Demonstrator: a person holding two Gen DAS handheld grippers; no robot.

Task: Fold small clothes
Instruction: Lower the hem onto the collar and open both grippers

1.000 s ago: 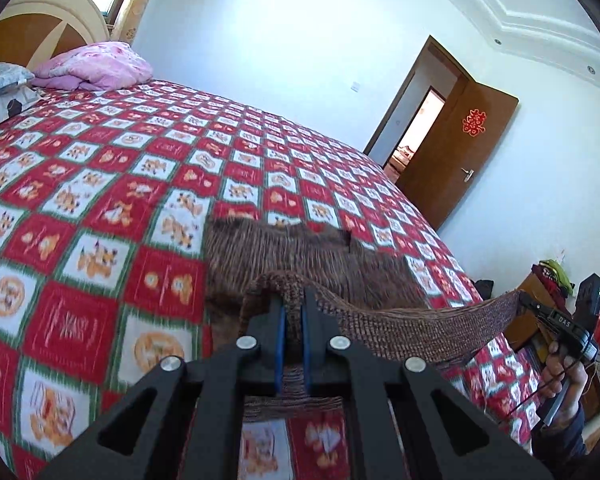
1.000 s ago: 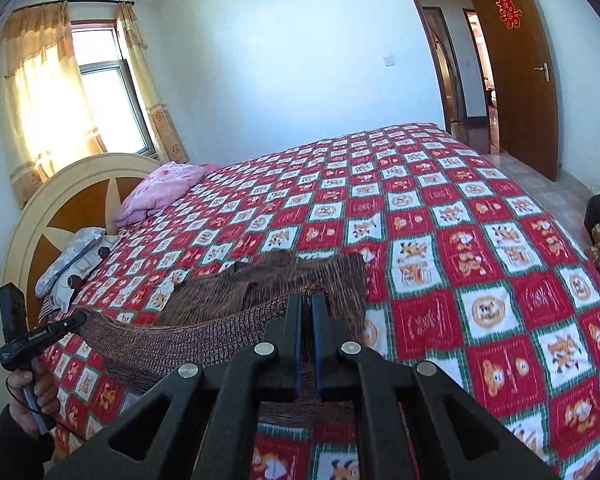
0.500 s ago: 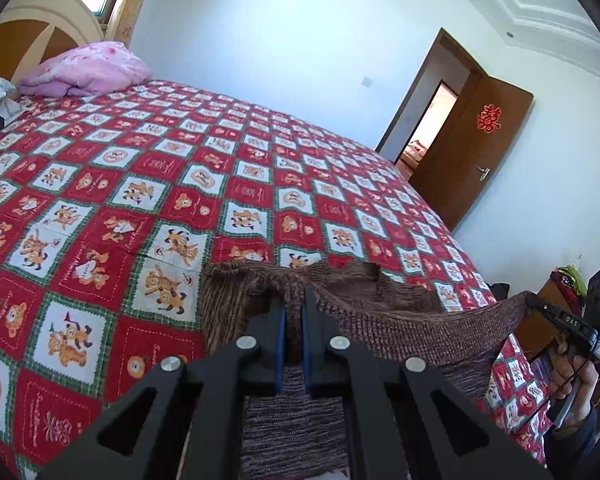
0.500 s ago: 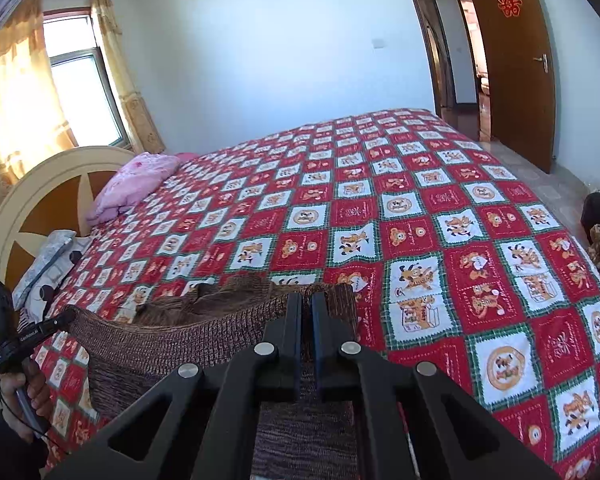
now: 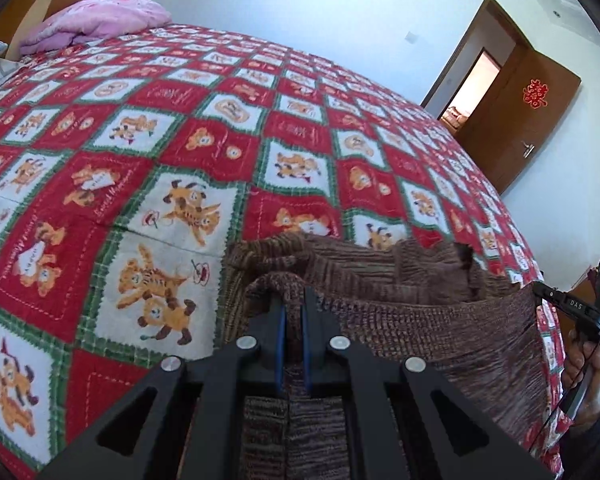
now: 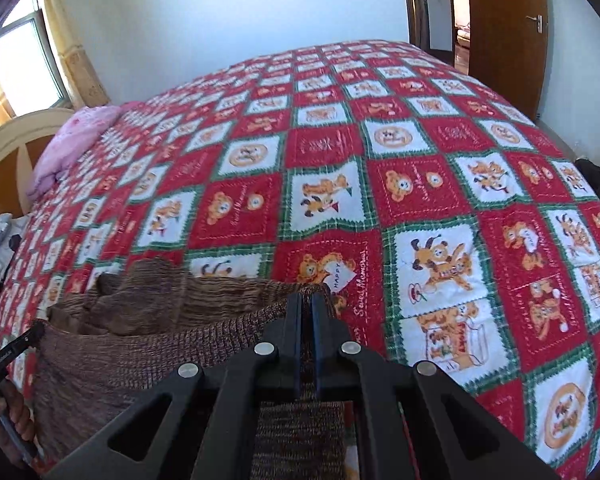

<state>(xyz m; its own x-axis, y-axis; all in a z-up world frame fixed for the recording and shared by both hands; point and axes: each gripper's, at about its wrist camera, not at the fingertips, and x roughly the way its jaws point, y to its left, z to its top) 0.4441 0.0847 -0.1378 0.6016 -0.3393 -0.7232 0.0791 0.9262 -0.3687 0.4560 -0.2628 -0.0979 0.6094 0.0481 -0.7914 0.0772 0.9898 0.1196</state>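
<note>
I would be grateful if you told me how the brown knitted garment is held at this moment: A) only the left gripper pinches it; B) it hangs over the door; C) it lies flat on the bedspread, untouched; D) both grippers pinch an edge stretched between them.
D: the left gripper and the right gripper are each shut on the brown knitted garment, whose edge runs taut from one to the other above the bedspread.

A brown ribbed knit garment (image 5: pixel 400 292) lies on the bed (image 5: pixel 220 152), near its front edge. One edge is lifted and stretched taut into a straight band, pinched at each end, while the rest sits bunched and folded beneath and behind it. The knit shows fine darker and lighter brown streaks; its far edge is rumpled and uneven (image 6: pixel 148 304).
</note>
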